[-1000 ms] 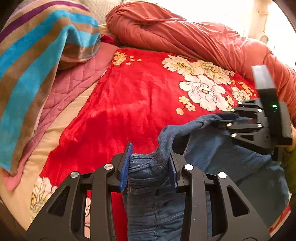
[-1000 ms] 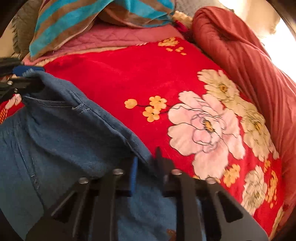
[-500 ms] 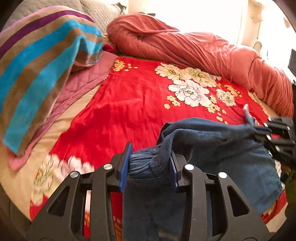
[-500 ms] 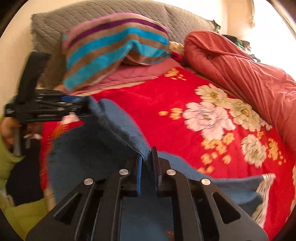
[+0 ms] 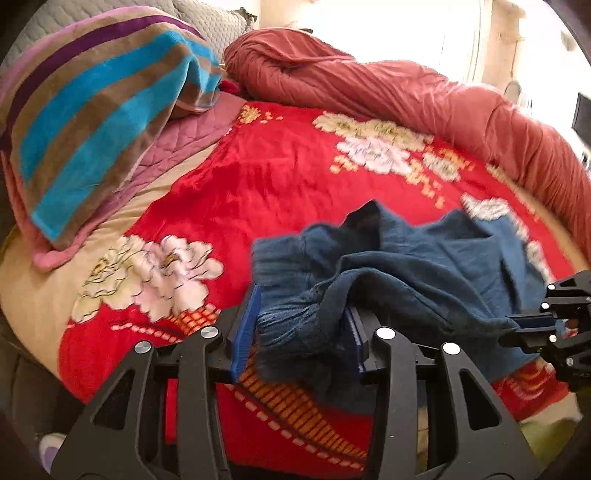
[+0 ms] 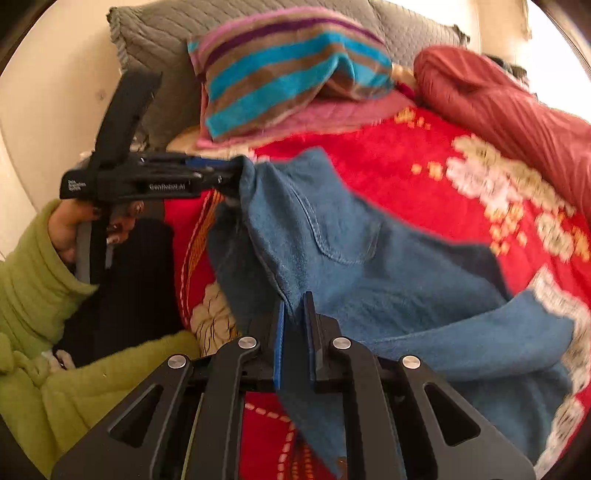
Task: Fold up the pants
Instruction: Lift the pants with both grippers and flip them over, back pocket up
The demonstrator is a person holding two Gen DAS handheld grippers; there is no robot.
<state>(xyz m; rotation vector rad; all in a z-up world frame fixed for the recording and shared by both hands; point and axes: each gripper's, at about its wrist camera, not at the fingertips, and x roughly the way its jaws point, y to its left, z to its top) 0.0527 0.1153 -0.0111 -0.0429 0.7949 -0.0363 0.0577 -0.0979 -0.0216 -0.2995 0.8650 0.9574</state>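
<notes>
Nearest the lens, the left gripper [image 5: 303,328] is bunching a thick wad of the blue jeans [image 5: 406,280] at their waistband end; its jaws have just been opening, and the denim is sitting between the blue pads, touching the right-hand one, though whether the left-hand one is pressing it is hard to tell. The right gripper [image 6: 297,332] is pinching a thin edge of the jeans, its jaws pressed together on the cloth.

Between the two tools the jeans are hanging and draping in a rumpled span just above the red floral blanket [image 5: 258,192], with one pant leg trailing across the flowers toward the far side. A hand [image 6: 74,225] in a green sleeve [image 6: 33,280] is gripping the handle of the left tool.

Judging from this, the folding is barely under way: the garment is being carried and positioned, not yet laid flat, and no neat crease is showing. Spreading, smoothing and every fold appear to remain.

Farther back, a striped towel [image 5: 92,99] is lying over a grey quilted pillow [image 6: 162,33], beside a rolled rust-red duvet [image 5: 406,96].
</notes>
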